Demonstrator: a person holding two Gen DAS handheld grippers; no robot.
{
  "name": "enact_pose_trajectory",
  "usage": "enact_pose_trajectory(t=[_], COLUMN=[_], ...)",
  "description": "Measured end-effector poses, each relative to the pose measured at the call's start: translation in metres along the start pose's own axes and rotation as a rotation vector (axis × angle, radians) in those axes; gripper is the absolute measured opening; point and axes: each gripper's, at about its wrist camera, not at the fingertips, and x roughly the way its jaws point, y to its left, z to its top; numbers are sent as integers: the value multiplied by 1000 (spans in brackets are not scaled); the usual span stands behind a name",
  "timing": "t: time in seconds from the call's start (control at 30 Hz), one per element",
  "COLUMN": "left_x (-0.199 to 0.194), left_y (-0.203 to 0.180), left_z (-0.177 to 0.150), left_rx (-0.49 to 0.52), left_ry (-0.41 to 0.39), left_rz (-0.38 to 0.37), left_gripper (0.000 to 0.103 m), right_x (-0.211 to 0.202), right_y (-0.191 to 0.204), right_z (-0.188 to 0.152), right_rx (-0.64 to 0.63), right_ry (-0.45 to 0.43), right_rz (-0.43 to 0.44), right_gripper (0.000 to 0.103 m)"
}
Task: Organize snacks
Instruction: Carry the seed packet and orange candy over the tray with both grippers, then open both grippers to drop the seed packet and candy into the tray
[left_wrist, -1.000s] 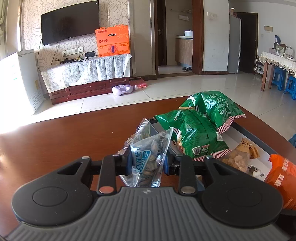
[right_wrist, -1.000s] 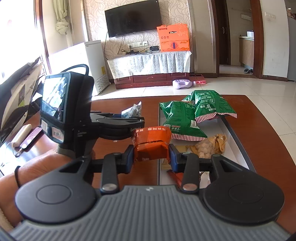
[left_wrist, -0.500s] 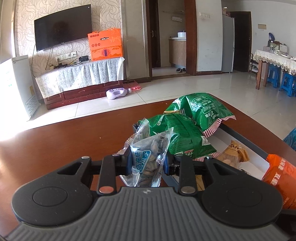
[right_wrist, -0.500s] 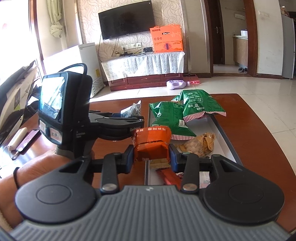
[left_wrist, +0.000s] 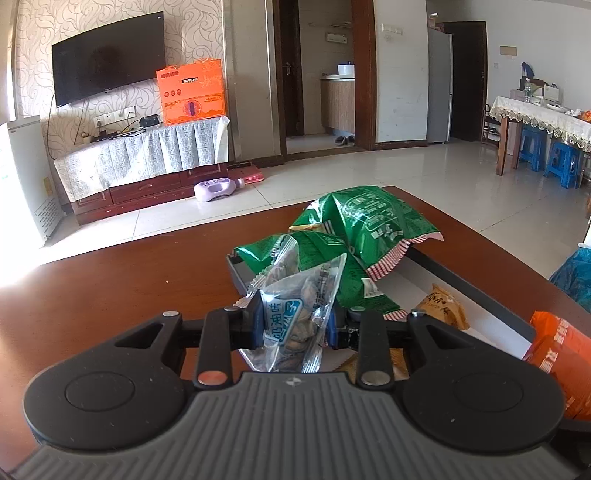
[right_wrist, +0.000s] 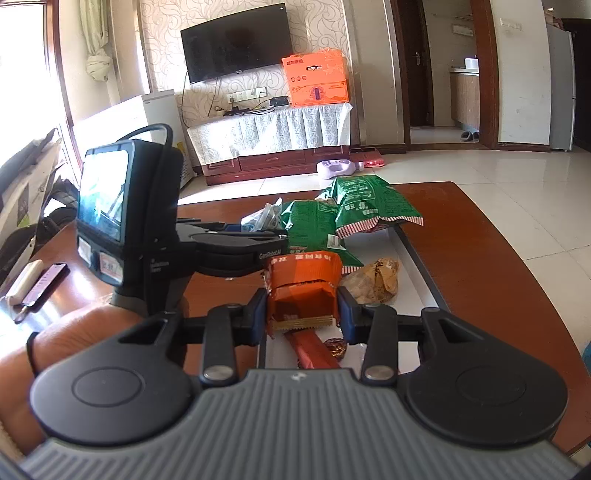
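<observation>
Both tools loaded over tray (right_wrist: 417, 258).
Left tool (left_wrist: 295, 325) grips clear pack (left_wrist: 295, 314), right tool (right_wrist: 301, 308) orange pack (right_wrist: 303, 284); tray holds green bags (right_wrist: 373, 206), brown pouch (right_wrist: 376, 282).

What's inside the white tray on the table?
In the white tray: two green bags, a tan snack pouch, a red bar and a small brown sweet. What lies under the green bags is hidden.
</observation>
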Motion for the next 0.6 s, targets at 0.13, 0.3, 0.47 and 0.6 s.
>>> enact_pose_trajectory(t=[0.13, 0.3, 0.47, 0.6], left_x=[3, 6, 10, 13], left_y=[-6, -12, -16, -18], left_z=[0, 0, 0, 1], left_rx=[5, 9, 7, 4], left_ry=[-1, -2, -4, -5], left_rz=[-6, -22, -34, -40], left_gripper=[36, 36, 36, 36], right_x=[-1, -1, -1, -2], right_y=[-4, -9, -11, -11], right_z=[-1, -1, -2, -2], right_rx=[5, 9, 12, 12], right_ry=[0, -2, -5, -7], right_rz=[-10, -25, -34, -37], right_gripper=[42, 42, 42, 42])
